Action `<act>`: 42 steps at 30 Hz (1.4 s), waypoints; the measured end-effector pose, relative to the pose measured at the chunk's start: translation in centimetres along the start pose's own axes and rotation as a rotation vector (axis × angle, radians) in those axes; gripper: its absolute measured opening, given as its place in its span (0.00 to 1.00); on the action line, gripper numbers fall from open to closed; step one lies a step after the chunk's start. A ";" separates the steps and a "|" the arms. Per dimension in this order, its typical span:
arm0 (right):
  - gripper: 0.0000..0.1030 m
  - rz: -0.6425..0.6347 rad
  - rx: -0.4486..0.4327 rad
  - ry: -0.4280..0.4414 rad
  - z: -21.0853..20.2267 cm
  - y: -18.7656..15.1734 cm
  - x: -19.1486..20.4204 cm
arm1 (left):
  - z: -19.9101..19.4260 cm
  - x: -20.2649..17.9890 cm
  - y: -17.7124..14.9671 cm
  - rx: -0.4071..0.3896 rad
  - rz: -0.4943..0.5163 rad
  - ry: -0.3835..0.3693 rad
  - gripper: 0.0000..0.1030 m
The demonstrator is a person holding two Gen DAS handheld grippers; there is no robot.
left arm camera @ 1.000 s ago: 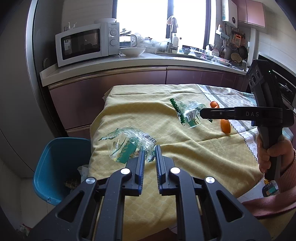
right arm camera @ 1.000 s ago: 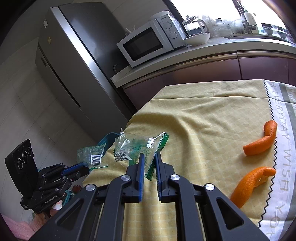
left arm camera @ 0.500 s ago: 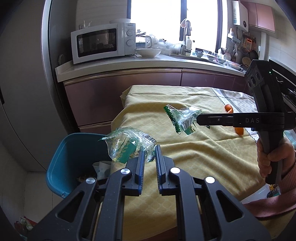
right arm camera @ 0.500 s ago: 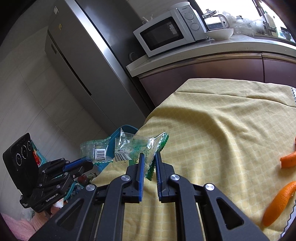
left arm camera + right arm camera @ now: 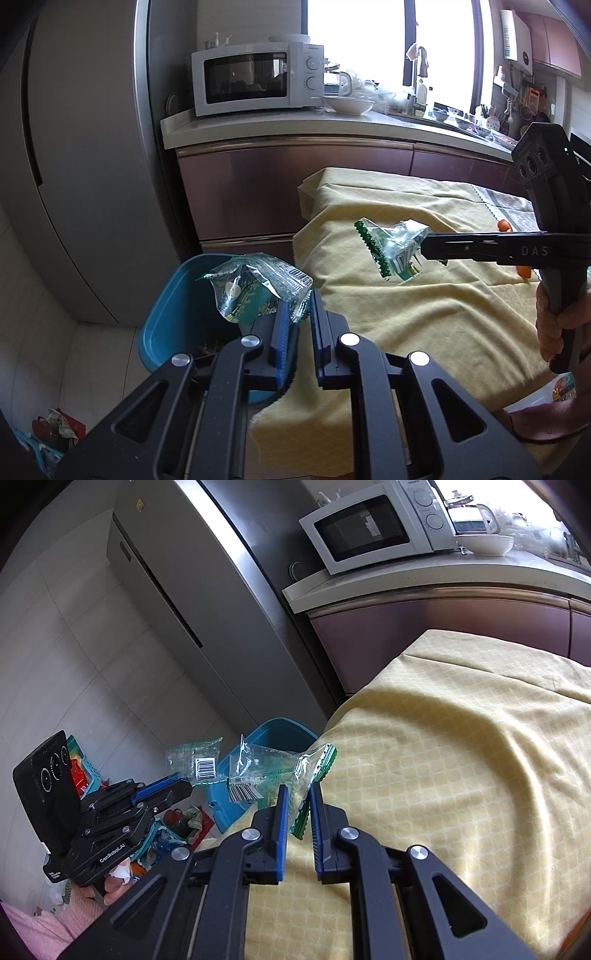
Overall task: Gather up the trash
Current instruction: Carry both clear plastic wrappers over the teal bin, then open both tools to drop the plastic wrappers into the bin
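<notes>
1. The left wrist view looks forward and down along its own fingers (image 5: 280, 325), close over the blue bin (image 5: 173, 314), facing the counter.
2. The right wrist view looks leftward across the yellow tablecloth (image 5: 461, 757).
3. Both views share the bin, tablecloth and microwave (image 5: 255, 81).
</notes>
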State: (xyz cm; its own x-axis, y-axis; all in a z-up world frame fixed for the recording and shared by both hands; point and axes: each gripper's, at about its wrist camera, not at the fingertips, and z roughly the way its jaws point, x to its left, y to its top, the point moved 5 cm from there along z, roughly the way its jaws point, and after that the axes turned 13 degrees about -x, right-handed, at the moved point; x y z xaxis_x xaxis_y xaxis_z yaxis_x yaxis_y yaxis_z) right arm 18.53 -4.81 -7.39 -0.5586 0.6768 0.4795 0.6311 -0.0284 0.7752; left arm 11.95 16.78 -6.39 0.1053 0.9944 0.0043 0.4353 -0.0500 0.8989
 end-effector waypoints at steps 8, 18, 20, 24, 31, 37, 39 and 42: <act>0.10 -0.045 0.046 0.029 2.9 0.4 2.3 | 1.7 4.0 -1.3 0.043 -0.030 0.063 0.11; 0.10 -0.078 0.107 0.032 6.7 0.3 3.7 | 5.0 6.5 -3.7 0.122 -0.068 0.087 0.12; 0.10 -0.081 0.119 0.032 7.4 0.2 3.9 | 5.8 6.6 -4.1 0.137 -0.071 0.091 0.12; 0.10 -0.090 0.141 0.030 8.9 0.0 4.3 | 6.9 6.9 -5.0 0.162 -0.074 0.094 0.12; 0.11 -0.109 0.186 0.021 11.9 -0.2 4.7 | 8.2 7.6 -6.4 0.201 -0.118 0.094 0.12; 0.11 -0.122 0.219 0.006 14.2 -0.5 5.0 | 9.5 8.1 -7.0 0.220 -0.157 0.089 0.13; 0.11 -0.119 0.229 0.001 15.0 -0.5 5.1 | 9.7 8.3 -7.2 0.223 -0.168 0.091 0.13; 0.11 -0.107 0.248 -0.008 16.3 -0.7 5.0 | 10.1 8.6 -7.4 0.229 -0.189 0.094 0.13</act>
State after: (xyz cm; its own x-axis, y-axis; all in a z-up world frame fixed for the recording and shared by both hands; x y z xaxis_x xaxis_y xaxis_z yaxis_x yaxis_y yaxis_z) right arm 24.10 10.55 -12.22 -0.6255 0.6721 0.3962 0.6818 0.2240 0.6964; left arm 18.64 24.79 -17.42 -0.0749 0.9918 -0.1033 0.6305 0.1273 0.7657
